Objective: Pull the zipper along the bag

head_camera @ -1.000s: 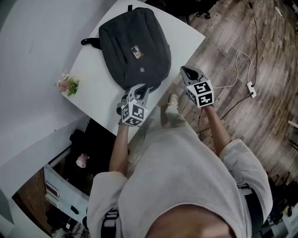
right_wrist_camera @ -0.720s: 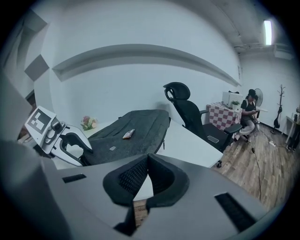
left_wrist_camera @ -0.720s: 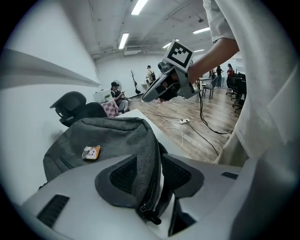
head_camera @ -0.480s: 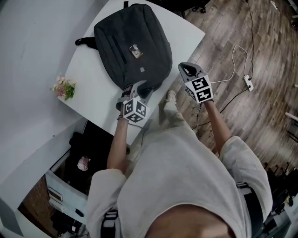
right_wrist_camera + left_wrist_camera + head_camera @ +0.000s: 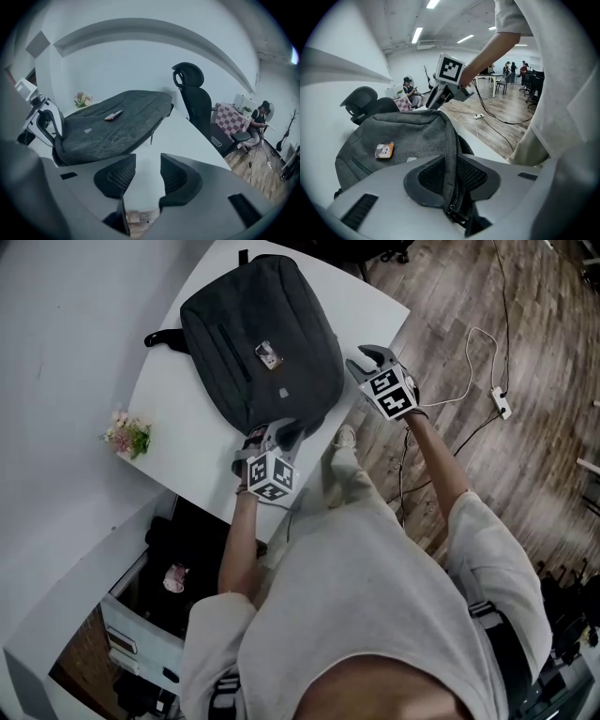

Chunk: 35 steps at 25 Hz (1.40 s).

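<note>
Pinched between the pads of the left gripper (image 5: pixel 451 168), jaws just drawn closer: a fold of the bag (image 5: pixel 253 343) at its near edge, with the zipper (image 5: pixel 457 212) running down through the gap. Spread wide on the right gripper (image 5: pixel 147 168), jaws just opened, nothing between them, only bare table (image 5: pixel 187 427) beyond. Held at the table's edge, just beside the bag's right side, not touching it. Hanging from that side of the bag, a small pull (image 5: pixel 151 137). Bag flat on the table, dark grey, a small tag (image 5: pixel 267 354) on top. Off to its left, by the wall, flowers (image 5: pixel 127 435). Past the table, a chair (image 5: pixel 194 101) – and on the wood floor, a white cable (image 5: pixel 473 352).
</note>
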Each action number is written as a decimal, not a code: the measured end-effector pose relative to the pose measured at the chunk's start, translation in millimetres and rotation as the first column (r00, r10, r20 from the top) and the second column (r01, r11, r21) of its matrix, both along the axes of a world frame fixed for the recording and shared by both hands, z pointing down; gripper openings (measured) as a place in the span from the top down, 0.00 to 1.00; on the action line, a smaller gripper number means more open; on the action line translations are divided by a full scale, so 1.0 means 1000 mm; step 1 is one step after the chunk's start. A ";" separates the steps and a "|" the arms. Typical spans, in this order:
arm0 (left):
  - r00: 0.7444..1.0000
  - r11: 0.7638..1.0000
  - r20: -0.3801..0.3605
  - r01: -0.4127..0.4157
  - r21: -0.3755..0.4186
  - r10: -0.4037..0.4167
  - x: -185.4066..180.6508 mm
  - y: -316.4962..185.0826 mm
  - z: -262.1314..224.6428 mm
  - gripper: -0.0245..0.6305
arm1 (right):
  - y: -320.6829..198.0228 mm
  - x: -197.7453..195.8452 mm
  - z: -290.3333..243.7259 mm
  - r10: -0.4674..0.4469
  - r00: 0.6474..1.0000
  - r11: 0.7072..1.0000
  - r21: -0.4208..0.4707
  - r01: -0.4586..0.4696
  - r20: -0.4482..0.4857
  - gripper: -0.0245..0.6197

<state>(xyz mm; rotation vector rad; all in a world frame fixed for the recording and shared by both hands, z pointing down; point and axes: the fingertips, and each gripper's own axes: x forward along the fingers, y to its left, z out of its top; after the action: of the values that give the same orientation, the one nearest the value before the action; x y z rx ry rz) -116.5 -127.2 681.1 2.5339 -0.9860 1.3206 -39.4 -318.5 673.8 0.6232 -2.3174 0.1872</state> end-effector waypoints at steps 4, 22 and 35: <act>1.000 1.000 -0.005 -0.003 -0.012 0.003 0.002 0.000 0.000 0.81 | -0.020 -0.014 0.018 -0.063 0.995 0.997 0.041 0.066 -0.072 0.64; 1.000 0.999 -0.006 -0.019 -0.035 0.018 0.004 0.000 0.004 0.82 | -0.050 -0.060 0.035 -0.313 0.934 0.940 0.086 0.331 -0.172 0.77; 1.000 0.999 -0.009 -0.006 -0.041 0.006 0.002 0.000 0.004 0.82 | -0.039 -0.053 0.037 -0.390 0.805 0.824 0.220 0.522 -0.448 0.93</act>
<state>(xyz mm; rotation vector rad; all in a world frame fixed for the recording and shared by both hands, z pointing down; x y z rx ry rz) -114.9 -127.1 685.6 2.5126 -0.9409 1.3153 -92.4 -357.2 710.8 0.1983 -2.0438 -0.5314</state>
